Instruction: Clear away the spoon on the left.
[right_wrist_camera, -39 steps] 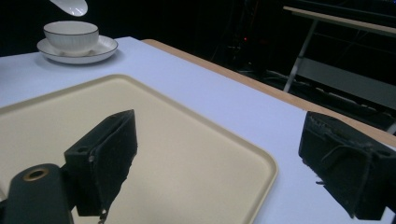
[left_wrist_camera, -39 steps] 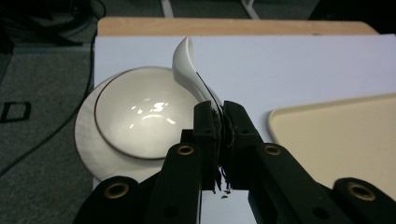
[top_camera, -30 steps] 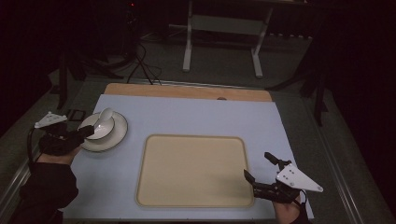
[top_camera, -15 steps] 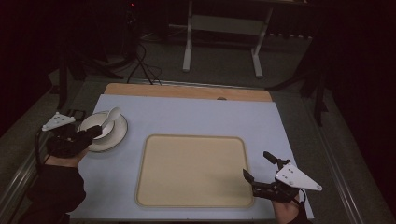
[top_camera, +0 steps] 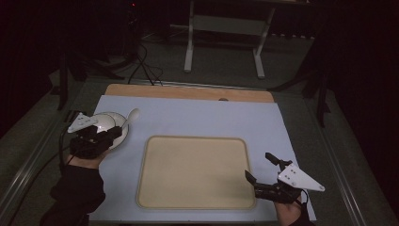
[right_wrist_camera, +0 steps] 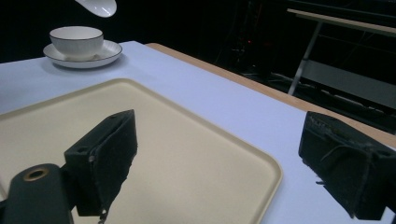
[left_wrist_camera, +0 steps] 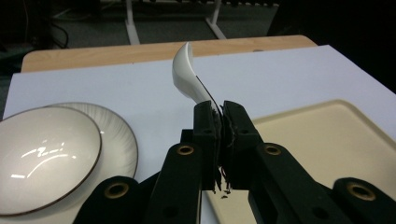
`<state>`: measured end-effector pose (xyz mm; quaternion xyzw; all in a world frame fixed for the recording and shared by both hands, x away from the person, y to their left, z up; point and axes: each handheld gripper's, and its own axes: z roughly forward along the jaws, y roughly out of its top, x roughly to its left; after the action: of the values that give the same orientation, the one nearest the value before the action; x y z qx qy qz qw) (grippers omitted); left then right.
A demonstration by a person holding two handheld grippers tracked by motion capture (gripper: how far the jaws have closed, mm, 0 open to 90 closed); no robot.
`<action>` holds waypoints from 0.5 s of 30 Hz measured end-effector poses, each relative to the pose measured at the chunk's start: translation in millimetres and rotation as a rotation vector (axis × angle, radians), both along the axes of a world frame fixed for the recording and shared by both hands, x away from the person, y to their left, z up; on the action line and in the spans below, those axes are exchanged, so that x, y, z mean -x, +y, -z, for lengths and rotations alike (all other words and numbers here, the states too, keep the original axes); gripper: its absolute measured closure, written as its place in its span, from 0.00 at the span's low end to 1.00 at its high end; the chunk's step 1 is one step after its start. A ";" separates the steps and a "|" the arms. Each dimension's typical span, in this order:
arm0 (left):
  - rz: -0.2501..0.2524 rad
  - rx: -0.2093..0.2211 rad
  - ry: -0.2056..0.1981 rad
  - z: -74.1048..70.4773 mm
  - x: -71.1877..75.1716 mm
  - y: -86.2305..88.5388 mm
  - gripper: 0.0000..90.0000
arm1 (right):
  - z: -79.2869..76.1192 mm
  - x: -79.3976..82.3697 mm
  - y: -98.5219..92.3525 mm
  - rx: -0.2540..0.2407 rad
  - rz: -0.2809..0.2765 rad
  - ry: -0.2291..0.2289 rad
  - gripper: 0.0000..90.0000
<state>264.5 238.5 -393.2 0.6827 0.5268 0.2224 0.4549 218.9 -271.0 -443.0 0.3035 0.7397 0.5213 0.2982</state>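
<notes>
Where gripper point(left_wrist_camera: 219, 119) clamps, spoon point(left_wrist_camera: 187, 74) handle hidden

Table point(top_camera: 188, 92) w/ wooden top, mostly covered by a pale blue mat point(top_camera: 202, 117); bare wood strip shows along the far edge. On the mat: beige tray point(top_camera: 195, 172), centre-near side, and a white saucer point(top_camera: 121, 136) at the left, bowl point(left_wrist_camera: 42, 149) sitting in it, well apart from the tray.
</notes>
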 end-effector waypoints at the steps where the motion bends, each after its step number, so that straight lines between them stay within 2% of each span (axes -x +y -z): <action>1: 0.001 0.015 -0.005 -0.8 0.1 -1.7 0.95 | 0.0 -0.2 0.1 -0.002 0.001 0.002 0.13; 5: -0.001 0.036 -0.018 -1.5 1.6 -10.6 0.95 | 0.6 -1.4 0.9 -0.002 -0.005 0.009 0.13; 7: -0.001 0.031 -0.018 -1.3 2.1 -15.2 0.95 | 0.7 -1.6 0.9 -0.004 -0.002 0.008 0.13; 15: 0.001 0.063 -0.017 -3.7 1.7 -35.5 0.95 | 0.6 -2.2 1.1 -0.007 -0.002 0.008 0.13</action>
<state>262.8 202.9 -389.5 0.6662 0.5294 0.2115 0.4808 221.1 -269.8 -443.6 0.3059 0.7393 0.5229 0.2939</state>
